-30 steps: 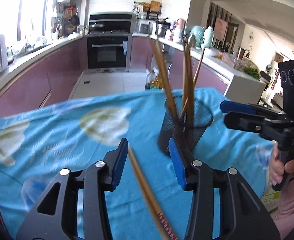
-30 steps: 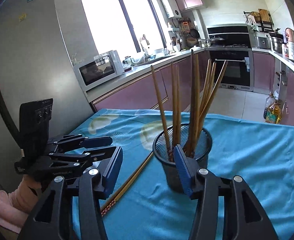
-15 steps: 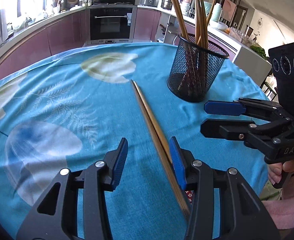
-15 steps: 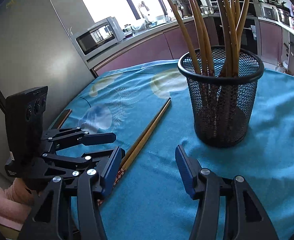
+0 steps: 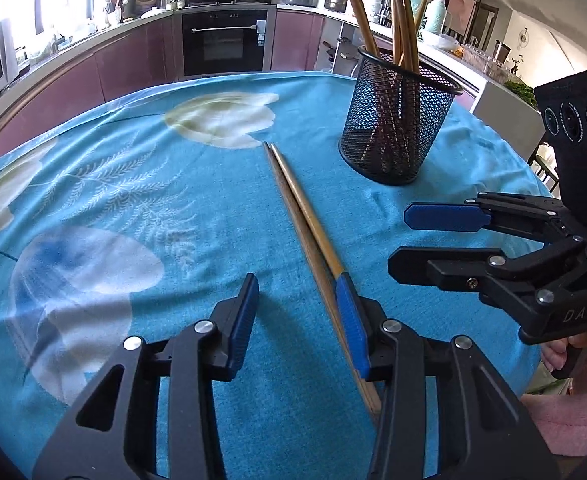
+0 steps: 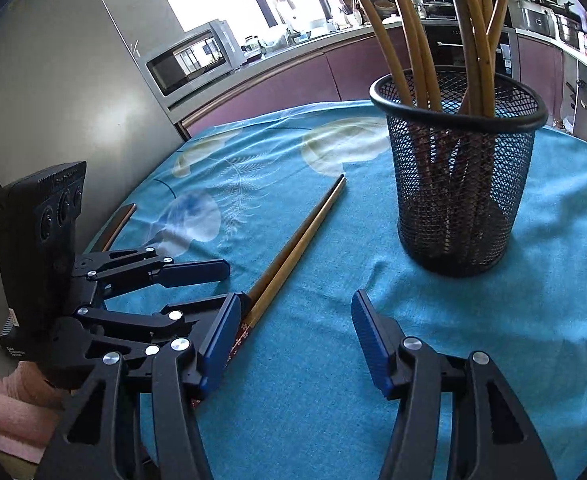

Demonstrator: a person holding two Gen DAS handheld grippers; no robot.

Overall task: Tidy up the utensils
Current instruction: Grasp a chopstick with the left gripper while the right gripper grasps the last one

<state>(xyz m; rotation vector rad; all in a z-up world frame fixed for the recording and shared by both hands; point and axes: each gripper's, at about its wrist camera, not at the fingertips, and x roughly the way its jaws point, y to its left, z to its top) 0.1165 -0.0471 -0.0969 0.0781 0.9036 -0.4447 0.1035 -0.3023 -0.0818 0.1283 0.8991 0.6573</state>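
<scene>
A pair of wooden chopsticks (image 5: 299, 216) lies side by side on the blue tablecloth, also in the right wrist view (image 6: 293, 248). A black mesh holder (image 5: 397, 128) with several chopsticks upright in it stands beyond them, large in the right wrist view (image 6: 457, 172). My left gripper (image 5: 297, 316) is open and low over the cloth, its right finger against the chopsticks' near end. My right gripper (image 6: 293, 336) is open and empty, to the right of the chopsticks; it shows in the left wrist view (image 5: 425, 240).
The table has a blue cloth (image 5: 133, 200) with pale jellyfish prints. Its near edge lies by the person's pink sleeve (image 5: 565, 420). Kitchen counters, an oven (image 5: 225, 40) and a microwave (image 6: 193, 60) stand behind.
Both grippers have dropped low toward the table. The left gripper now straddles the near end of the lying chopsticks. The holder looks closer and larger in the right view.
</scene>
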